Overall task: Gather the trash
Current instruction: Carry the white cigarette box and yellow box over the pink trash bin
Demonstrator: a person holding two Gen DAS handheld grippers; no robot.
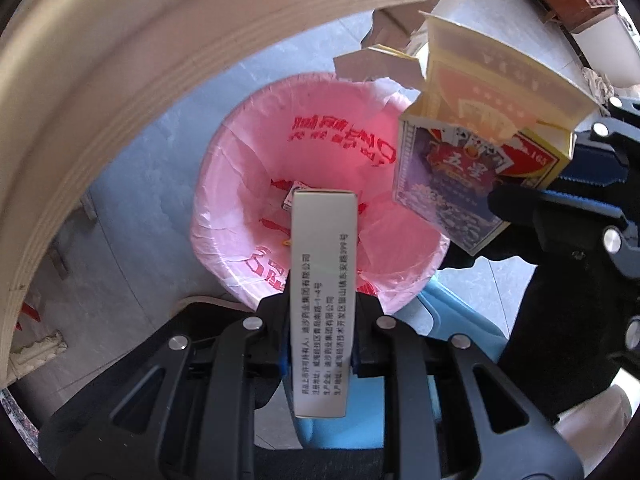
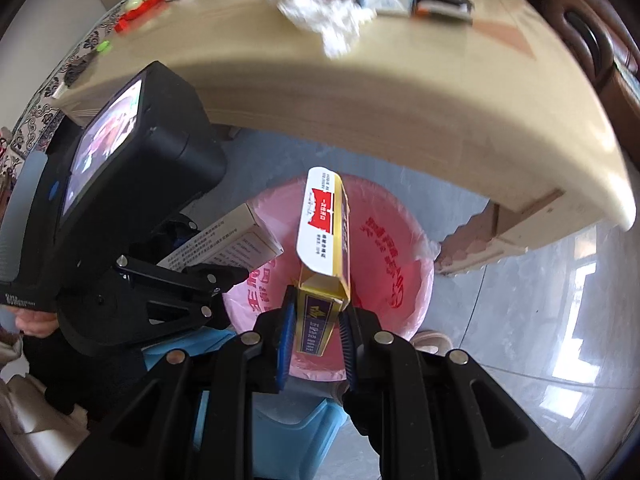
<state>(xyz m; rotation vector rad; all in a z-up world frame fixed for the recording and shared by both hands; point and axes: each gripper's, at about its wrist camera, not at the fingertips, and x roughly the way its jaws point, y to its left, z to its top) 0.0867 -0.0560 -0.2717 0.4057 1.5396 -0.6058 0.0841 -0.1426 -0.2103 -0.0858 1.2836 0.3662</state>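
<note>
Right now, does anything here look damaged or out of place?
Yes. The card box in the right claw is torn open, its flap sticking up. Both it and the white box in the left claw hang over the bin, not yet dropped.

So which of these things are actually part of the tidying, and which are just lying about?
Part of the job:
- pink-lined waste bin
- long white medicine carton, held in the left gripper
- open playing-card box, held in the right gripper
- crumpled white tissue, probably next

Lying about:
- beige wooden table
- blue plastic stool
</note>
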